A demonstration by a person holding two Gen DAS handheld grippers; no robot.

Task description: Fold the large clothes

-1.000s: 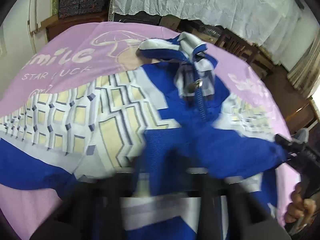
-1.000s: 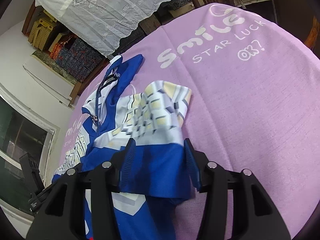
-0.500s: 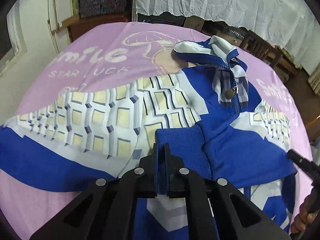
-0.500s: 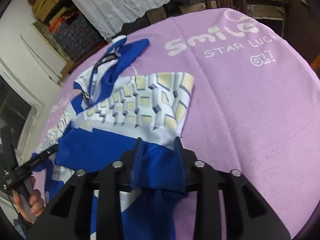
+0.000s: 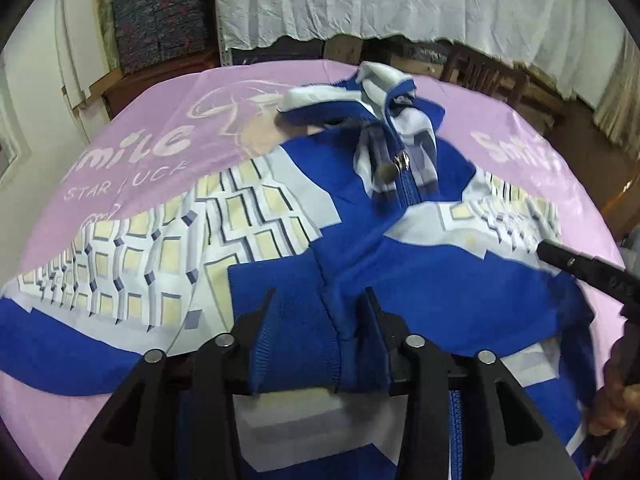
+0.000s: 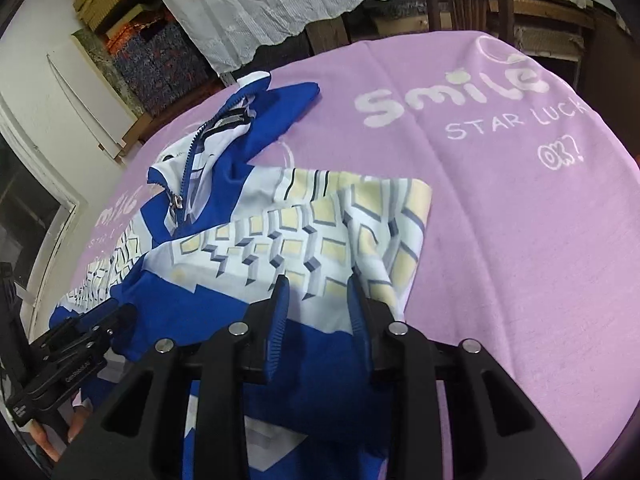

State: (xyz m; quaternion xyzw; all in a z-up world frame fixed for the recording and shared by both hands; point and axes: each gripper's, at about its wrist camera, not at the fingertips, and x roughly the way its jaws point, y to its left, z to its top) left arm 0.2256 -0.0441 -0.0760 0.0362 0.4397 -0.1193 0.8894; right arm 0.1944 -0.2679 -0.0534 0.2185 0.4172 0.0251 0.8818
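two claws are at the near edge of the jacket [image 5: 420, 280], which lies spread on the surface under a pink cloth [image 6: 520, 220]. the left claw [image 5: 320, 312] is released, its fingers apart, and the blue ribbed hem [image 5: 296, 328] lies bunched between them. the right claw [image 6: 318, 300] is also spread wide, with the blue and white fabric of the jacket between its fingers; i cannot tell if the pads press it. in the left wrist view a hand [image 5: 616, 400] holds the other tool at the right edge. further away, the patterned sleeve [image 5: 160, 248] goes to the left, and the zipper [image 5: 404, 176] runs up to the rumpled collar [image 5: 380, 84]. beyond the surface hangs a white lace curtain [image 5: 400, 0], and near it stand wooden chairs [image 6: 468, 4].
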